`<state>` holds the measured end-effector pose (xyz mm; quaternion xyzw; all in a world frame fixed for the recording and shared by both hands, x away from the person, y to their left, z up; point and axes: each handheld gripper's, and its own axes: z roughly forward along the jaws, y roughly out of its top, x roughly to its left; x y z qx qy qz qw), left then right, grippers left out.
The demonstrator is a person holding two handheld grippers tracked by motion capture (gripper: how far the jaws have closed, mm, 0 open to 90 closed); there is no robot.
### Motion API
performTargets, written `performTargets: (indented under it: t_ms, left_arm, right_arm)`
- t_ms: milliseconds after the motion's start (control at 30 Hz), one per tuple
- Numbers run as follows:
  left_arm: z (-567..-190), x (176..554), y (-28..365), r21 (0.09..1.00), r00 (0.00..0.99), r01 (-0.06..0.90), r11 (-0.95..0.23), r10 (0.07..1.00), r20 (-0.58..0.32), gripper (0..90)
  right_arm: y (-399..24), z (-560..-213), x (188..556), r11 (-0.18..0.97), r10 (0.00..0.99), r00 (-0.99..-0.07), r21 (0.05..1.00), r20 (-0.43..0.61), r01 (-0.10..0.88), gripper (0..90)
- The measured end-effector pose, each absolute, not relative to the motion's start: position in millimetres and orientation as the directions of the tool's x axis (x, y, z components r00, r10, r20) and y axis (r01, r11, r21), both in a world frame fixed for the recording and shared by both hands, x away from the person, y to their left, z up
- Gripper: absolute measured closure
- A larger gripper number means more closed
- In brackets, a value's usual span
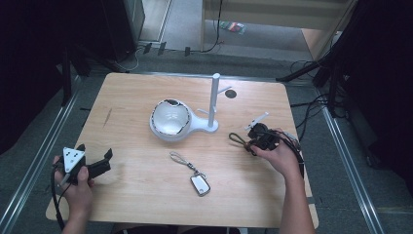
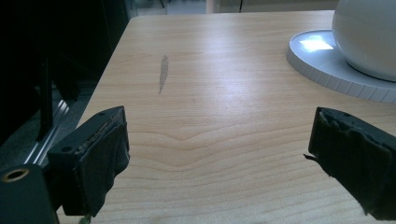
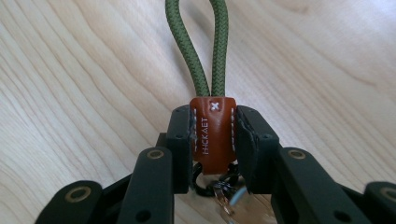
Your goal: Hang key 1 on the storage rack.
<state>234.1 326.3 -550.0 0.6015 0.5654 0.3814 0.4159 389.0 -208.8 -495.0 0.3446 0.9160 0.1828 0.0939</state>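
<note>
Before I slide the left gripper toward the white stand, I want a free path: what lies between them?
Nothing: in the high view only bare wooden table separates the left gripper from the white stand. The left gripper view agrees.

A green cord lanyard [image 3: 205,46] with an orange-brown leather tab [image 3: 212,135] lies at the table's right. Its loop points left. A second keychain [image 1: 195,178], with a white tag, lies near centre.

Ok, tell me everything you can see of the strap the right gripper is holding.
The strap is a loop of olive-green braided cord, its two ends gathered into a brown leather-looking tab with white stitching and stamped lettering. The right gripper is shut on that tab, one jaw on each side. The loop stretches away over the wooden table. A dark metal ring hangs below the tab.
</note>
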Motion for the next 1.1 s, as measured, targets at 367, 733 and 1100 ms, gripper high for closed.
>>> performTargets:
  t_ms: [367, 733, 1100]
  left_arm:
    - [-550, 234, 326, 0.931, 0.069, 0.364, -0.018, 0.998, -0.008, 5.3]
    - [-550, 234, 326, 0.931, 0.068, 0.365, -0.02, 0.998, -0.005, 5.2]
    - [-550, 235, 325, 0.93, 0.064, 0.367, -0.017, 0.998, -0.007, 5.3]
  right_arm:
    - [-220, -476, 386, 0.595, 0.729, -0.682, 0.55, -0.061, 0.587, 69.3]
    - [-226, -453, 380, 0.488, 0.788, -0.613, 0.676, -0.068, 0.552, 69.3]
    - [-232, -435, 373, 0.357, 0.842, -0.538, 0.779, -0.029, 0.516, 69.2]
